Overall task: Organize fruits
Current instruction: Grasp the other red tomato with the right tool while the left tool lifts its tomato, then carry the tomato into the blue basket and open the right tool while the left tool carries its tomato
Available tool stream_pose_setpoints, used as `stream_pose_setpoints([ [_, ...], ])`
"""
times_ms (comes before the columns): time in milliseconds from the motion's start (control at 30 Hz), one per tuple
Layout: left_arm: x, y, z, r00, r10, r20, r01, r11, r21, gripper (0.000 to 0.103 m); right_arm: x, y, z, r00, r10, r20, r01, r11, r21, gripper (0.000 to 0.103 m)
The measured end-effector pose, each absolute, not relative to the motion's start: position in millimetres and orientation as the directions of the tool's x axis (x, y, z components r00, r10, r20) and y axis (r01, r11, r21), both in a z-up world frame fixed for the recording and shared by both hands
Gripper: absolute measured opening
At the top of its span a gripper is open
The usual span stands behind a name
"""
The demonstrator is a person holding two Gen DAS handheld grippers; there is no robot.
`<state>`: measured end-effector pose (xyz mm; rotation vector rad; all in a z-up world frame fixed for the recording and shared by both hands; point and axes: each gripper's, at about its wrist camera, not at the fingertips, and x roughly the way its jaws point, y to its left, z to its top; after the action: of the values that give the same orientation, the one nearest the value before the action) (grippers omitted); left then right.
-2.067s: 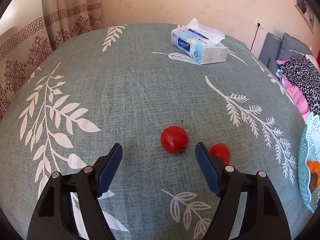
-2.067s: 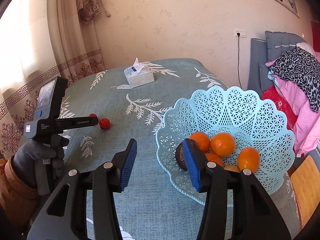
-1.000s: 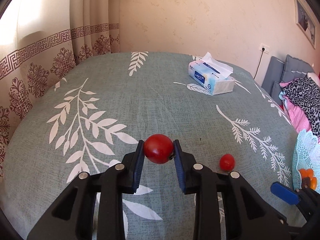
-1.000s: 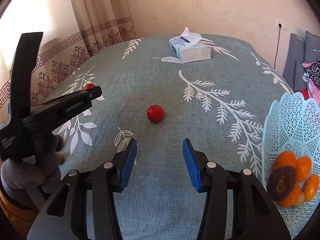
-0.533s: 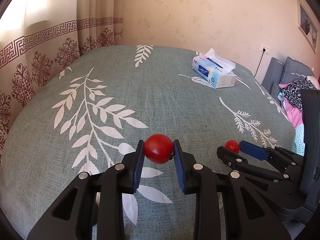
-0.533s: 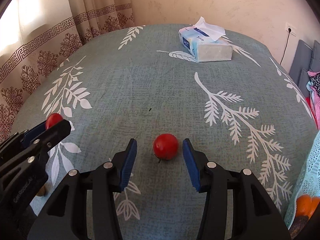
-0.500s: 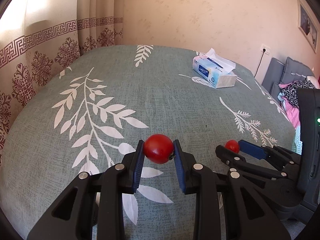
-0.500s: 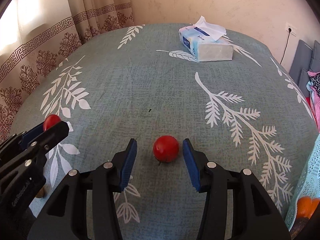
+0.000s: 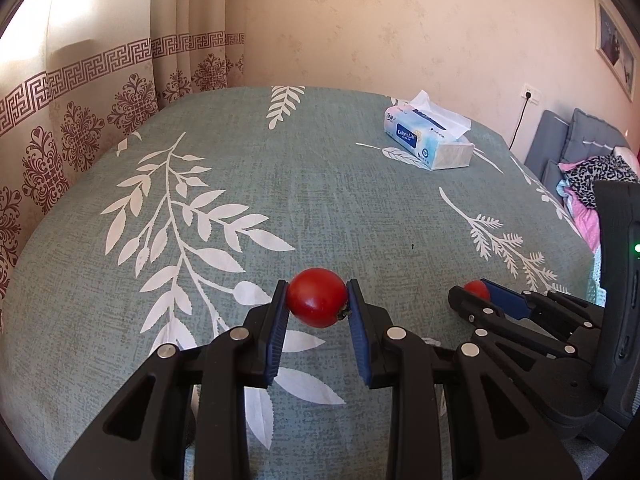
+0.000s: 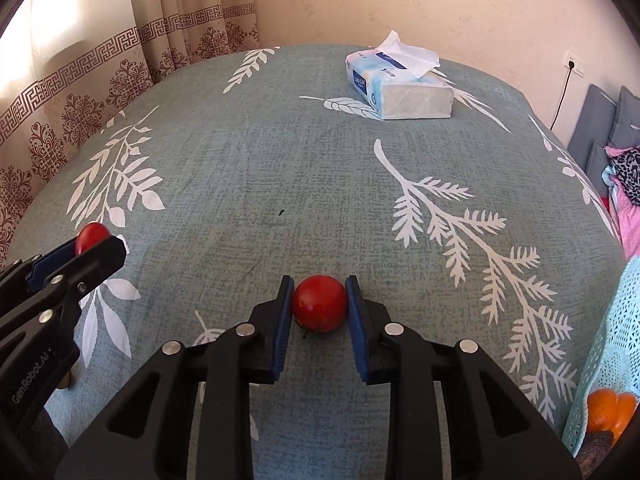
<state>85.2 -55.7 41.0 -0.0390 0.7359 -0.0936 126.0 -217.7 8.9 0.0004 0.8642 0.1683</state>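
Behind both grippers, each clamped on a red tomato, sits a "Color Life" tissue box (image 9: pixel 428 146).

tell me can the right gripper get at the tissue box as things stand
Probably not yet: the right gripper is shut on a red tomato. The cloth between it and the tissue box lies bare.

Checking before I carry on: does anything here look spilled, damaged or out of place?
Nothing stands out. Each gripper is shut on an intact red tomato: left gripper, right gripper. The tissue box sits undisturbed on the tablecloth; the basket stands at the right edge.
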Motion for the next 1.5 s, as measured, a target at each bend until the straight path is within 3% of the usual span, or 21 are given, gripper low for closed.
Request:
stream_pose_setpoints([
  [367, 80.0, -65.9, 39.3, 0.736, -0.106, -0.668, 0.101, 0.994, -0.047, 0.029, 84.0, -237.0, 40.2, 0.689, 0.17, -0.704, -0.135, 0.985, 0.106, 0.027],
  [800, 70.9, -77.3, 37.3, 0.737, -0.118, -0.666, 0.136, 0.99, -0.025, 0.029, 49.1, -303.7, 68.4, 0.752, 0.071, -0.656, 0.015, 0.992, 0.126, 0.027],
  [1100, 68.1, -80.5, 36.2, 0.736, -0.117, -0.667, 0.142, 0.99, -0.017, 0.029, 39.4, -366.1, 65.8, 0.734, -0.012, -0.679, 0.16, 0.975, 0.156, 0.027],
  [1500, 65.1, -87.4, 35.3, 0.736, -0.111, -0.667, 0.154, 0.988, 0.005, 0.029, 38.1, -413.1, 47.0, 0.676, -0.011, -0.737, 0.274, 0.932, 0.237, 0.027],
])
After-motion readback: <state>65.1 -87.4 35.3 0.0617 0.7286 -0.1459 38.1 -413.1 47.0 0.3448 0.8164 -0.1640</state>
